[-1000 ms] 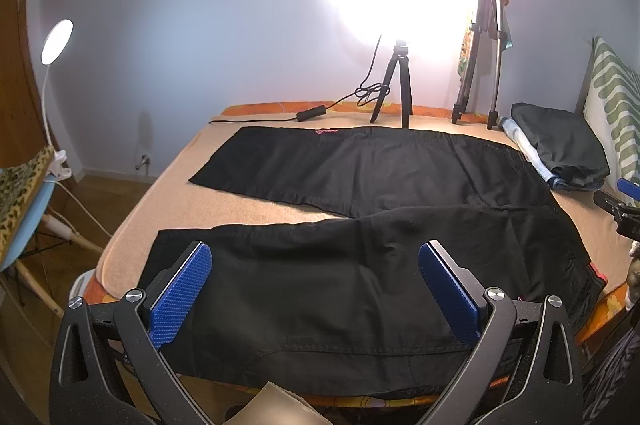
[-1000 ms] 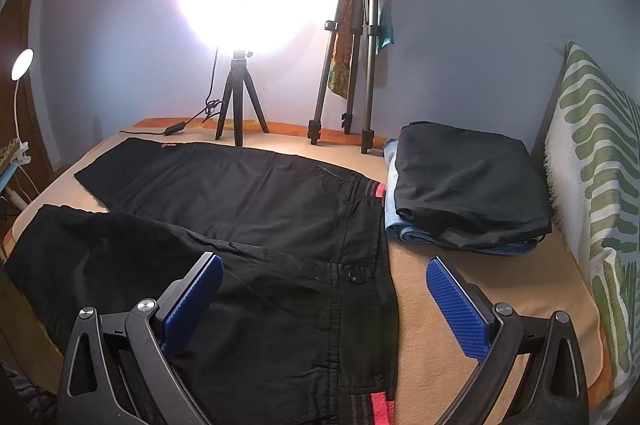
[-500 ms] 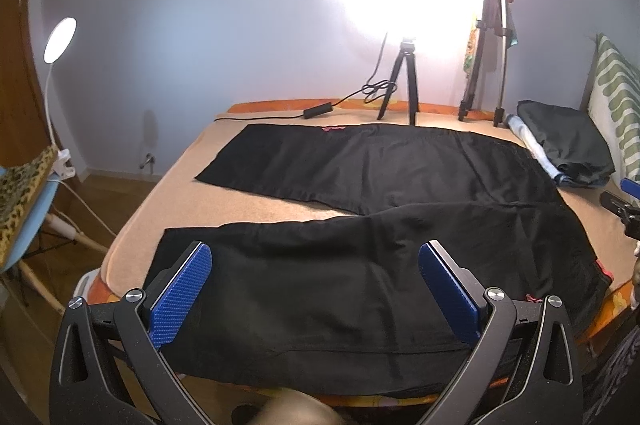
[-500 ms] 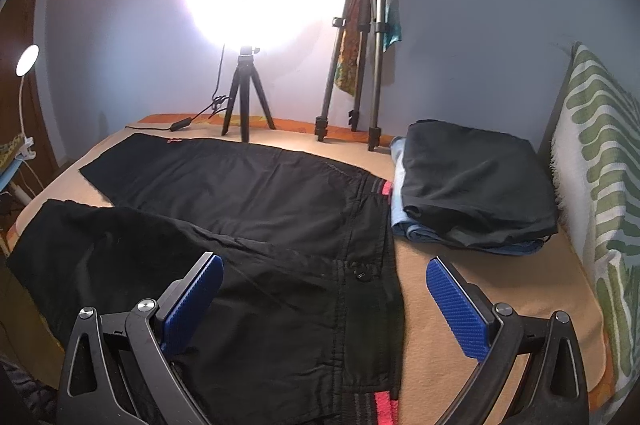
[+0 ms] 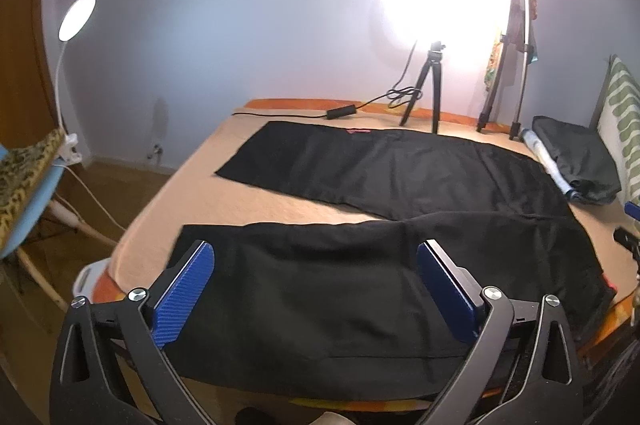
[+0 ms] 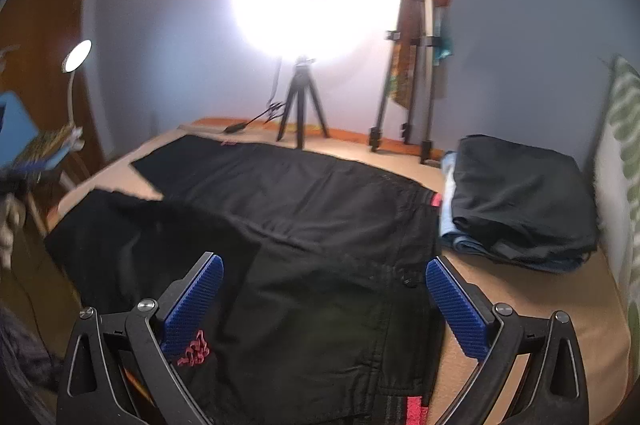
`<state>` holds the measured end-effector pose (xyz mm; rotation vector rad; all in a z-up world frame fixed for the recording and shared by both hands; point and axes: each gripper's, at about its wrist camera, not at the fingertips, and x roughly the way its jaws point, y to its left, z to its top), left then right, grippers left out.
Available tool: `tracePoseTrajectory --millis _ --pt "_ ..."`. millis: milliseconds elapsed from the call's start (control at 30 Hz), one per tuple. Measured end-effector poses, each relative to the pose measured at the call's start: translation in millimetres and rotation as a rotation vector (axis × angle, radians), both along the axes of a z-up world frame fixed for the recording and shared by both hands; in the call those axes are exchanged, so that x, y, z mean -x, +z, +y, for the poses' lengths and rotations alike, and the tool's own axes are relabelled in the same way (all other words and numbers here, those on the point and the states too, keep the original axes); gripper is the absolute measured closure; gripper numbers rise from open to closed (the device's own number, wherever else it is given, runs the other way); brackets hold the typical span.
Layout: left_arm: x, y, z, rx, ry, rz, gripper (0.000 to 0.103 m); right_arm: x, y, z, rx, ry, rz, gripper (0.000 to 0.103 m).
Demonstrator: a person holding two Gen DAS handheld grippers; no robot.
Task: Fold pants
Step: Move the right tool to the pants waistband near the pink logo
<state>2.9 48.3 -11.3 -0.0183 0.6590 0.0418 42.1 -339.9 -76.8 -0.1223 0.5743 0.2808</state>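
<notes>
Pants [image 5: 384, 225] flat on bed [image 5: 256, 197]; both jaws apparently apart.

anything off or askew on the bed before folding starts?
Mostly fine. The black pants lie spread flat, but the near leg hangs over the bed's front edge, and tripods stand on the tan mattress cover. Both grippers are open, clear of cloth.

right gripper [image 6: 324, 301] shifted left over pants [image 6: 304, 249], left gripper [image 5: 316, 285] slightly nearer
</notes>
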Motion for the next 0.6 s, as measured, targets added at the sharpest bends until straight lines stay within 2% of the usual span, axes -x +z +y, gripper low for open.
tracePoseTrajectory --millis 100,167,233,333,433,600 --pt "0 -10 20 0.035 0.036 0.043 0.008 4 -12 12 0.082 0.056 0.040 0.002" --pt "1 -21 38 0.081 0.071 0.087 0.016 8 -18 17 0.090 0.103 0.075 0.009" --pt "1 -33 57 0.135 0.107 0.128 0.020 15 -25 25 0.100 0.171 0.108 0.013" --pt "5 -42 78 0.159 0.159 0.156 0.026 28 -36 39 0.136 0.258 0.124 0.017" --pt "9 -46 87 0.177 0.181 0.165 0.027 39 -47 54 0.144 0.343 0.174 0.024" --pt "12 -58 103 0.245 0.215 0.203 0.028 57 -67 78 0.188 0.467 0.223 0.029"
